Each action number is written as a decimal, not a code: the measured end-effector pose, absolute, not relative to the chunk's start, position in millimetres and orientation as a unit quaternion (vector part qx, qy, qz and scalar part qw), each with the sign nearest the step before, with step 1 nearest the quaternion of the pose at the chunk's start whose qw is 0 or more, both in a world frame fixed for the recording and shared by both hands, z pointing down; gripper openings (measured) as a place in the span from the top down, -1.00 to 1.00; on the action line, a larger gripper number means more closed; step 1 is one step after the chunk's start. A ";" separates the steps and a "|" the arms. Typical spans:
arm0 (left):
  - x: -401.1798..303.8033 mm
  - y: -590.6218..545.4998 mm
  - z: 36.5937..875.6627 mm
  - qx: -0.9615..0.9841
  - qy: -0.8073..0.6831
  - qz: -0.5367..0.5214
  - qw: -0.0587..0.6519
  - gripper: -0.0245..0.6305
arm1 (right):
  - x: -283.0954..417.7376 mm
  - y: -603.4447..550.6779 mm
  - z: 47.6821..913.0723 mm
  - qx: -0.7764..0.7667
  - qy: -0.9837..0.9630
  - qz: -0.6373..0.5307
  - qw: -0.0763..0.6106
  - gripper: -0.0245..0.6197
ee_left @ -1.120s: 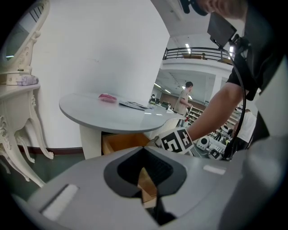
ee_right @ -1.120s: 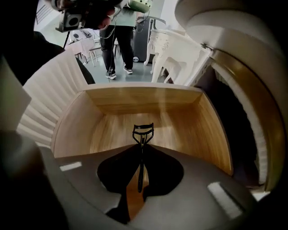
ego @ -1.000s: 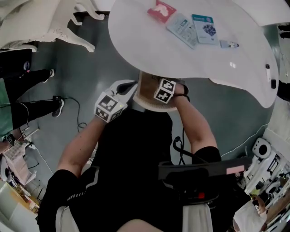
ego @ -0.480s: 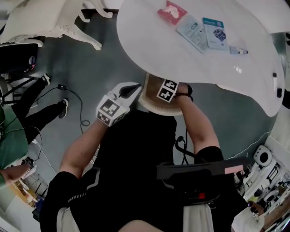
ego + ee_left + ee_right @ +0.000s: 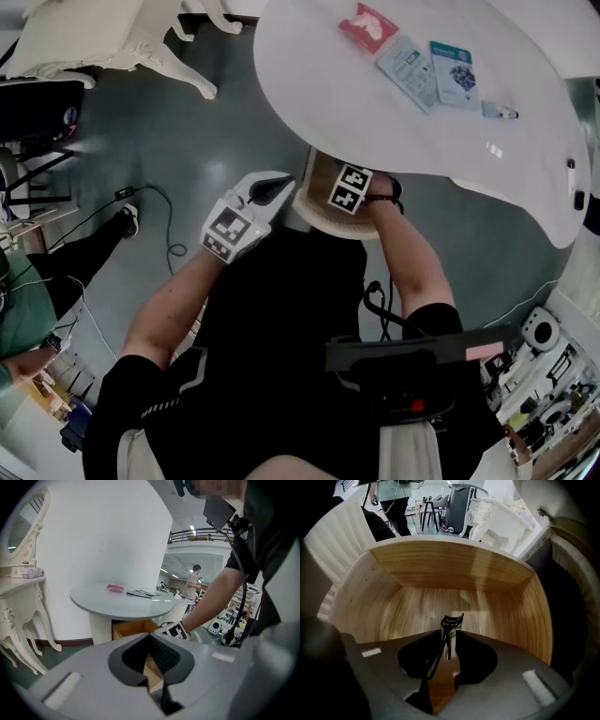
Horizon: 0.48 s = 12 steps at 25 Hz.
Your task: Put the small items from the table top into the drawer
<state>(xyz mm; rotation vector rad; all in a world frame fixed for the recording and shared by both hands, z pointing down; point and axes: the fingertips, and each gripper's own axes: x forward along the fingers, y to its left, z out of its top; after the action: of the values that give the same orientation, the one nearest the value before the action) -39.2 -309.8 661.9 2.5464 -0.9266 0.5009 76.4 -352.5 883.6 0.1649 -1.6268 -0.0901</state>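
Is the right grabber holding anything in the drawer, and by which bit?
Barely: the right gripper is opening its jaws, letting go of a black eyelash curler standing between them by its handles.

The drawer (image 5: 454, 578) reads to me as bare light wood with clear grain and a soft satin sheen on its back wall. The tabletop (image 5: 356, 122) is smooth and pale, glossy enough to throw small highlights near its right edge. My left claw (image 5: 162, 686) has a matt grey plastic shell and ribbed black pads (image 5: 166, 657). The black wire clip (image 5: 451, 620) looks thin and matt; metal or plastic, I cannot tell.
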 end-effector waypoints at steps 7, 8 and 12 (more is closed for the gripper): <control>-46.1 -303.6 648.1 0.907 -0.331 0.183 0.184 0.93 | 86.3 -350.0 877.2 0.081 -0.712 -0.048 0.696 0.54; -47.8 -303.0 645.9 0.907 -0.332 0.183 0.185 0.93 | 87.0 -349.3 874.9 0.081 -0.711 -0.048 0.697 0.54; -52.4 -298.4 633.4 0.904 -0.336 0.183 0.192 0.93 | 88.5 -342.0 861.1 0.082 -0.713 -0.043 0.695 0.54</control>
<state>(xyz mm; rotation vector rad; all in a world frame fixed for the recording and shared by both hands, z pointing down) -52.4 -298.4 633.4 2.5381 -0.9435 0.5130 88.5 -342.0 861.1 0.1826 -1.5918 -0.0968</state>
